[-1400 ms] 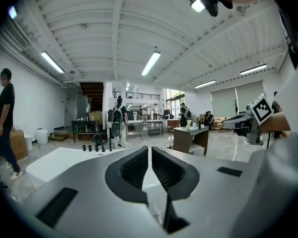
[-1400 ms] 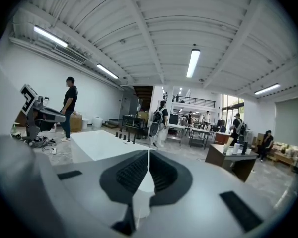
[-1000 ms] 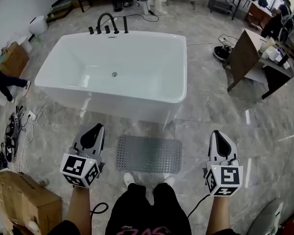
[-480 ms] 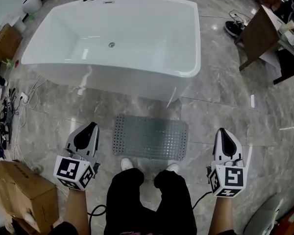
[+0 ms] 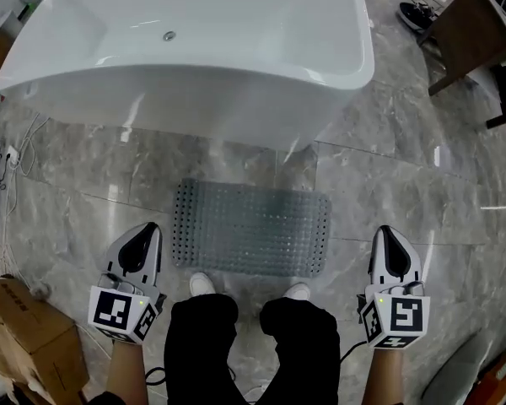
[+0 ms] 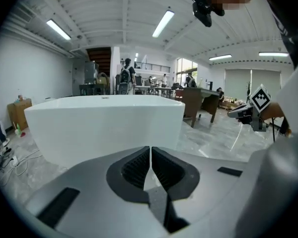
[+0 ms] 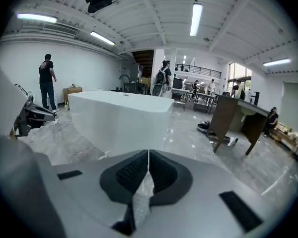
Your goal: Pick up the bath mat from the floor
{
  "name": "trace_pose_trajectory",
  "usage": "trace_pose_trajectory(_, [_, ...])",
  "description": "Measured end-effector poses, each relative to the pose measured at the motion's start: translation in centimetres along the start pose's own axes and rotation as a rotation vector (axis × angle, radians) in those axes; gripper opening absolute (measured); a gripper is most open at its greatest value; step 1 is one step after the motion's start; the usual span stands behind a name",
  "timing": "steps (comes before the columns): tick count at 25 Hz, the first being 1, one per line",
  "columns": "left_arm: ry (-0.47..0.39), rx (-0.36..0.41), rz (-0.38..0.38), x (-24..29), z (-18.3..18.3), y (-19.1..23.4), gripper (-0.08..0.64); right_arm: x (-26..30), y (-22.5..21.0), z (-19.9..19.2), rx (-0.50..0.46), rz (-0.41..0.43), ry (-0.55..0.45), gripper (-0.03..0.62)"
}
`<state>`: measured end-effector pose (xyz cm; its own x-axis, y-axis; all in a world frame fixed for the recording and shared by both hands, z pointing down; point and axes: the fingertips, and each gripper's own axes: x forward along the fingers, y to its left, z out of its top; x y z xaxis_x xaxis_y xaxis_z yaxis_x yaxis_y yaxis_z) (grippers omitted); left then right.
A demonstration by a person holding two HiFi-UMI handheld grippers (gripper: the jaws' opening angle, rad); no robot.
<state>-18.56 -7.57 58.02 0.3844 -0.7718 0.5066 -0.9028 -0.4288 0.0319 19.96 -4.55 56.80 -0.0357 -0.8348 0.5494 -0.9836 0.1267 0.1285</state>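
A grey studded bath mat [image 5: 251, 228] lies flat on the marble floor, between the white bathtub [image 5: 194, 49] and the person's white shoes [image 5: 201, 283]. My left gripper [image 5: 146, 231] hovers to the mat's left, shut and empty. To the mat's right my right gripper [image 5: 384, 235] is held the same way, shut with nothing in it. In the left gripper view the jaws [image 6: 151, 150] meet in front of the tub wall [image 6: 104, 128]. The right gripper view shows its jaws [image 7: 148, 155] closed too, with the tub [image 7: 121, 118] ahead. Neither gripper view shows the mat.
A cardboard box [image 5: 25, 336] sits at the lower left and cables [image 5: 0, 184] trail along the left edge. A brown table [image 5: 476, 32] and dark shoes [image 5: 417, 15] stand at the upper right. Several people stand far off in the gripper views.
The head view has tilted further down: the tub slid toward the top and the mat now sits higher and fuller in frame. Both grippers stay shut at the mat's sides.
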Motion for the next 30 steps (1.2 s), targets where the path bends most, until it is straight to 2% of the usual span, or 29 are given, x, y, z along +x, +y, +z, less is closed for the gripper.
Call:
trace_pose_trajectory(6, [0.042,0.057,-0.03,6.4,-8.9,0.9,0.012,6.4,0.4,-9.5,-0.002,-0.001,0.062,0.023])
trace_pose_trajectory(8, [0.052,0.087,-0.017,8.5,-11.5,2.4,0.012,8.6,0.5,-12.1,-0.008,-0.012,0.059,0.023])
trace_pose_trajectory(11, [0.036,0.093,0.01,10.8,-14.8,3.8,0.012,11.5,0.8,-15.7,-0.013,-0.014,0.051,0.023])
trace_pose_trajectory(16, [0.011,0.129,0.033,13.9,-20.5,4.5,0.012,15.8,1.7,-21.2,-0.008,0.008,0.024,0.023])
trace_pose_trajectory(23, [0.022,0.188,0.051,17.1,-28.0,5.3,0.011,19.8,3.6,-28.0,-0.074,0.055,0.033,0.023])
trace_pose_trajectory(28, [0.13,0.145,0.071,17.9,-33.3,7.6,0.012,21.0,4.0,-33.2,-0.021,0.08,0.105,0.025])
trace_pose_trajectory(29, [0.167,0.135,0.065,18.0,-34.6,8.1,0.016,21.1,4.1,-34.3,-0.008,0.085,0.133,0.039])
trace_pose_trajectory(30, [0.212,0.125,0.055,18.2,-35.9,8.3,0.063,21.1,4.1,-35.6,0.004,0.091,0.167,0.108])
